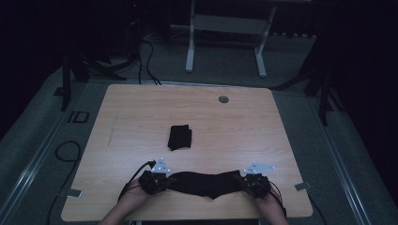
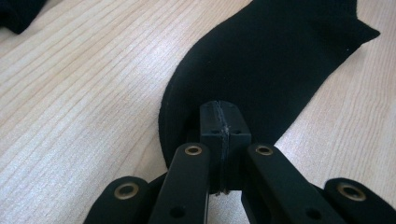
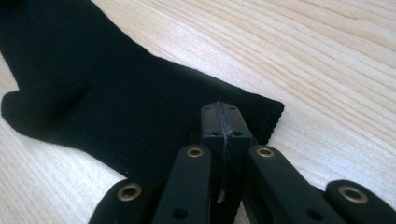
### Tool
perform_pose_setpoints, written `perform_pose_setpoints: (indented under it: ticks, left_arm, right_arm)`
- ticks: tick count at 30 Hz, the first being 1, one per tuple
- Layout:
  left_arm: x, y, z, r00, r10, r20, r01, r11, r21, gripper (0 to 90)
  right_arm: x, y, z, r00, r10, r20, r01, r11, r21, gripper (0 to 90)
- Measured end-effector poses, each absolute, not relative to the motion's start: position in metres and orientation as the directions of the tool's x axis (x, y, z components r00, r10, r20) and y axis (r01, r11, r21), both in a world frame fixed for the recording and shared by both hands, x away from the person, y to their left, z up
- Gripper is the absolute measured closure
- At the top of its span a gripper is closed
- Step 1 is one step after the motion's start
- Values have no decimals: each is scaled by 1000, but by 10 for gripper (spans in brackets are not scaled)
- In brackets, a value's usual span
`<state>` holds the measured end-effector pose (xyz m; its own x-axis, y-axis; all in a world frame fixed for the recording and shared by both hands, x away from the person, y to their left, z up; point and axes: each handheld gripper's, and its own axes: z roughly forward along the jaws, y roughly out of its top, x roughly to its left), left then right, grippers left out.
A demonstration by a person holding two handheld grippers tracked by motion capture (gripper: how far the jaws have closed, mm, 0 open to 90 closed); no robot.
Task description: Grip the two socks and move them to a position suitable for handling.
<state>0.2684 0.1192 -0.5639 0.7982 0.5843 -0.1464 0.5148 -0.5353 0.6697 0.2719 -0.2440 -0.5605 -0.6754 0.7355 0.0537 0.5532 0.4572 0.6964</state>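
Dim room, light wooden table point(image 1: 141, 108), grey carpet point(image 1: 220, 61), black sock point(image 1: 202, 183)

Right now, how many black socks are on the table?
2. One flat sock lies stretched along the near edge, its ends pinched by the left gripper and the right gripper. One folded sock sits mid-table, possibly more than one layer.

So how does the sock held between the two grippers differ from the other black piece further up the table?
The held sock lies stretched out flat along the near edge, while the folded sock sits as a compact bundle near the table's middle. The held sock is pinched at its two ends by the left gripper and the right gripper, both shut; the folded sock lies apart, untouched. Both are black fabric on the wooden table.
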Motion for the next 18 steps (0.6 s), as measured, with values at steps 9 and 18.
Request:
perform_pose_setpoints:
  ticks: [9,18]
  left_arm:
    - [269,120,-562,801,578,-157,516,-533,671,840]
    - [258,132,-544,772,626,-112,483,-463,743,399]
  right_arm:
    - [274,-243,-551,-675,733,88,563,434,703,856]
    - [284,-228,-519,-701,707,91,515,414,751,644]
